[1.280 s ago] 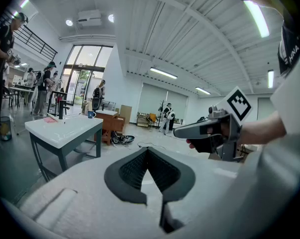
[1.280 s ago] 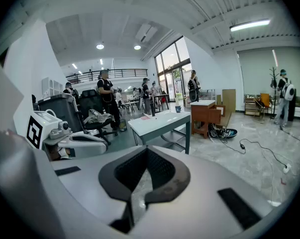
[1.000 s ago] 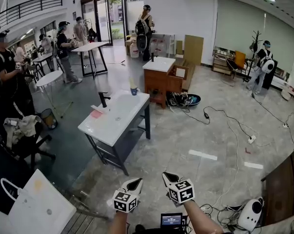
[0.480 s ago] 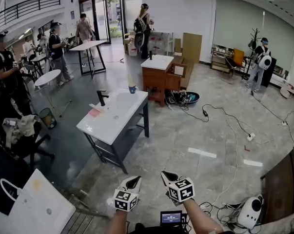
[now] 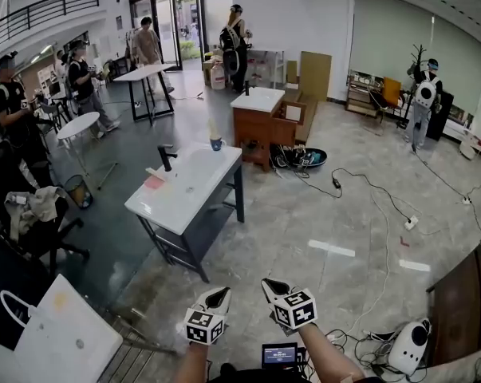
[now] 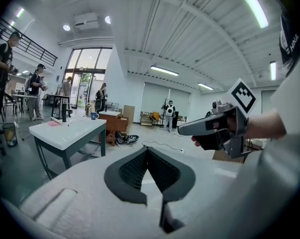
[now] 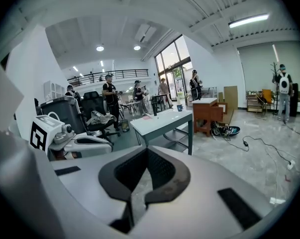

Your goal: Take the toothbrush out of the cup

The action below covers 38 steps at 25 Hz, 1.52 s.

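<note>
We hold the white left gripper (image 5: 222, 294) and white right gripper (image 5: 269, 286) low before us, both closed and empty. Well beyond them, a white table (image 5: 179, 200) carries a small blue cup (image 5: 216, 144) at its far corner, with a pale toothbrush (image 5: 213, 131) upright inside.

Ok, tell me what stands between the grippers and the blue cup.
Only floor lies between the left gripper, the right gripper and the white sink table. The blue cup stands at the table's far end, so the tabletop's length lies between; the black faucet stands left of that line.
</note>
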Each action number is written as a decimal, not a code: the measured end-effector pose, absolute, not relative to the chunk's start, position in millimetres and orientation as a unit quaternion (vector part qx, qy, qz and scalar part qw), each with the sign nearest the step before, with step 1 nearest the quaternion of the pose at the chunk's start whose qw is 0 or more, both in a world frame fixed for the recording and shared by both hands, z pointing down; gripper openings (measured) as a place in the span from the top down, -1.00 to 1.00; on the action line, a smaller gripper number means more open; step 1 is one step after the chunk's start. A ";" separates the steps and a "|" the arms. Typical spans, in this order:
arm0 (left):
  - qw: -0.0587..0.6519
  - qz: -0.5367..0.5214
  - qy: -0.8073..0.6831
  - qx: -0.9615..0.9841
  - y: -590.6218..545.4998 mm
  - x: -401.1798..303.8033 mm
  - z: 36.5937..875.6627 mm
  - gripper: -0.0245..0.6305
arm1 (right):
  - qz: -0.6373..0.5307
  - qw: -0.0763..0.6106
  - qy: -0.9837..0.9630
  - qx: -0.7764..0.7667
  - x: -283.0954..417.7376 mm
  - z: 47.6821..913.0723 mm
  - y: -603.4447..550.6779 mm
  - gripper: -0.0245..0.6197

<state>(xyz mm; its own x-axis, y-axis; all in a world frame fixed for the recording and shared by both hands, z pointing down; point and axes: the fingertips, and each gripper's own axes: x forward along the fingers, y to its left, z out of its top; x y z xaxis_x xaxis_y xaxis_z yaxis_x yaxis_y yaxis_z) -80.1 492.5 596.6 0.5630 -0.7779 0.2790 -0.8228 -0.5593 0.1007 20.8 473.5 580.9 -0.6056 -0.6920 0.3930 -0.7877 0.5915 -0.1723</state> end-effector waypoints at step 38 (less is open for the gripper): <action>0.148 0.122 -0.462 0.866 358.6 -21.7 647.8 0.90 | 0.189 0.163 -0.879 0.406 84.8 625.3 334.2 0.90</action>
<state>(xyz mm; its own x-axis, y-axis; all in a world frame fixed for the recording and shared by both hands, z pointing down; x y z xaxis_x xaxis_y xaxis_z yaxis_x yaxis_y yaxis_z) -21.7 358.6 647.8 0.5442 -0.7633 0.3481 -0.8357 -0.5300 0.1441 84.8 334.2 625.3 -0.6176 -0.6516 0.4404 -0.7751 0.5992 -0.2004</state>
